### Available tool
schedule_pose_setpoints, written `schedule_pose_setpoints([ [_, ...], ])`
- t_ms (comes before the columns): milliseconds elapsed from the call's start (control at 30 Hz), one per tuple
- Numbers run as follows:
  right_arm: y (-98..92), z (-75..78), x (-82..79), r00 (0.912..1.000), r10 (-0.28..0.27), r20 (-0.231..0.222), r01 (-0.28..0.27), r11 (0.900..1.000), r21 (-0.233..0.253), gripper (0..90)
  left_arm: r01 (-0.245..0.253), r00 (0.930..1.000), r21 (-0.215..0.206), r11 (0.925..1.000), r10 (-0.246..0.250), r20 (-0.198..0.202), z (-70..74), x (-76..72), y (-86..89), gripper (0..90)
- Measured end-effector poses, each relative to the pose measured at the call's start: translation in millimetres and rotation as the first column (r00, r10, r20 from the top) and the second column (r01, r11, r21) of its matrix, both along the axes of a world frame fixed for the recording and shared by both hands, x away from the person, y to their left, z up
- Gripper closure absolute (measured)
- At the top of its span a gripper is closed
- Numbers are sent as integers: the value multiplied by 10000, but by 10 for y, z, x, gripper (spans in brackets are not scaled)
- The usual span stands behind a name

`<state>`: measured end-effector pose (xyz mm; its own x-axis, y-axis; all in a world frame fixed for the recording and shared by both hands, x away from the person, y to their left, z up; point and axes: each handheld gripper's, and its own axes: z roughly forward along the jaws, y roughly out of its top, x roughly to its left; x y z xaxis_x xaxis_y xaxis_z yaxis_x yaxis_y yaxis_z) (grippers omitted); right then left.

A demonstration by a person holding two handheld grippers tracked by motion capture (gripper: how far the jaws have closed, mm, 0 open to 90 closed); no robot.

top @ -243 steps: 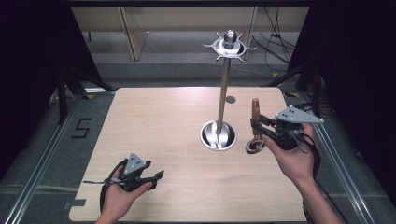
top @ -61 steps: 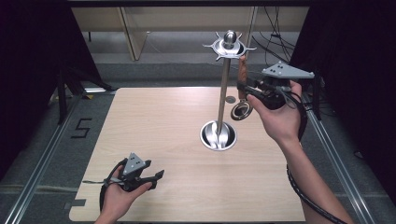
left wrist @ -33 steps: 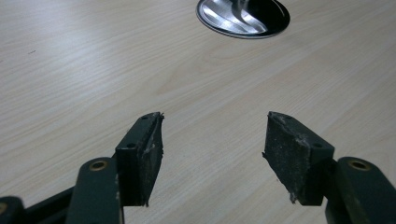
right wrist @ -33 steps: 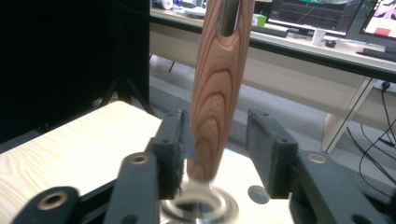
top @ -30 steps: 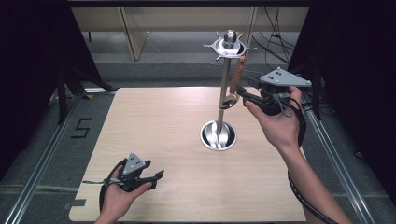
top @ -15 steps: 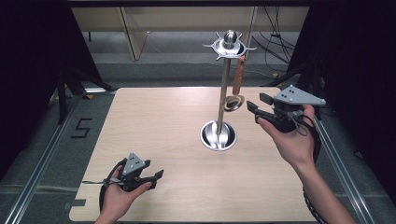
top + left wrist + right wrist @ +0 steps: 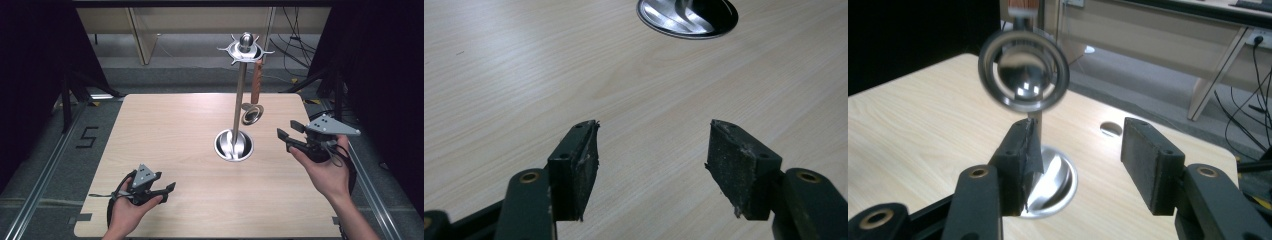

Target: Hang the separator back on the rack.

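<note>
High view: strainer (image 7: 252, 114) with wooden handle hangs from a hook of the steel stand (image 7: 239, 100), clear of the desk (image 7: 165, 130). Right hand-held gripper (image 7: 289, 135) spread, empty, beside it; left hand-held gripper (image 7: 165, 189) spread, parked near desk edge.

The high view looks forward and down from the near edge of the table (image 7: 165, 130), taking in the whole top. The left gripper view sits low near the near-left corner, facing the stand's base (image 7: 687, 18). The right gripper view looks from the right edge — close on the hanging strainer (image 7: 1023, 70) — and shares that base (image 7: 1055, 187).
</note>
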<state>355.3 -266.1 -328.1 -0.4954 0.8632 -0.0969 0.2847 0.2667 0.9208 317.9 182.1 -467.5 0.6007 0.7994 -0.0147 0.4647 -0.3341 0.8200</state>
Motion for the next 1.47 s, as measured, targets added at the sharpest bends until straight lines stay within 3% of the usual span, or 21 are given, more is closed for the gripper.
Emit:
schedule_pose_setpoints([
  [167,-81,-170,-59,9986,-122,-508,126,9999,79,483,23,10000,13,10000,-23,19,-1,1,1,365],
  [200,-99,-241,-101,9948,-283,-977,307,9993,235,481,85,9999,60,9999,-85,54,0,6,4,365],
  [233,-123,-270,-90,9967,-200,-780,207,9998,76,481,133,9999,67,9999,-133,-26,3,1,6,365],
  [333,-163,-342,-114,9945,-258,-1014,263,9996,38,480,102,9999,27,9999,-102,-38,1,-1,1,365],
  [400,-214,-406,-105,9960,-257,-852,248,9996,-109,479,83,10000,7,10000,-83,-47,-2,-1,-1,365],
  [600,-330,-572,-160,9862,-511,-1577,513,9987,-31,476,82,10000,27,10000,-82,-27,-6,-2,-4,365],
  [867,-461,-816,-224,9767,-660,-2044,655,9978,-91,474,142,9999,153,9998,-141,-63,-14,5,-1,365],
  [1100,-569,-963,-258,9759,-703,-2066,703,9975,-72,474,108,9999,123,9999,-106,-109,-15,8,1,364],
  [1133,-568,-1000,-278,9718,-797,-2219,826,9966,40,473,97,9999,139,9999,-96,-87,-17,10,1,364],
  [1167,-586,-1014,-274,9748,-737,-2106,738,9972,-72,474,121,9998,147,9998,-119,-138,-17,10,0,364],
  [1233,-571,-1024,-291,9709,-804,-2256,865,9961,177,474,133,9998,189,9997,-129,-173,-15,8,-6,364],
  [1267,-590,-1034,-280,9750,-717,-2105,731,9973,-11,473,131,9998,163,9998,-128,-161,-17,8,-10,365],
  [1300,-578,-1039,-294,9708,-809,-2257,866,9961,155,473,97,9999,58,9999,-96,-131,-22,9,-20,364],
  [1400,-611,-1050,-282,9749,-736,-2100,760,9971,37,473,199,9997,195,9996,-196,-157,-27,16,-13,364],
  [1467,-606,-1052,-300,9712,-860,-2223,923,9956,183,472,206,9997,260,9994,-203,-146,-28,20,-12,365],
])
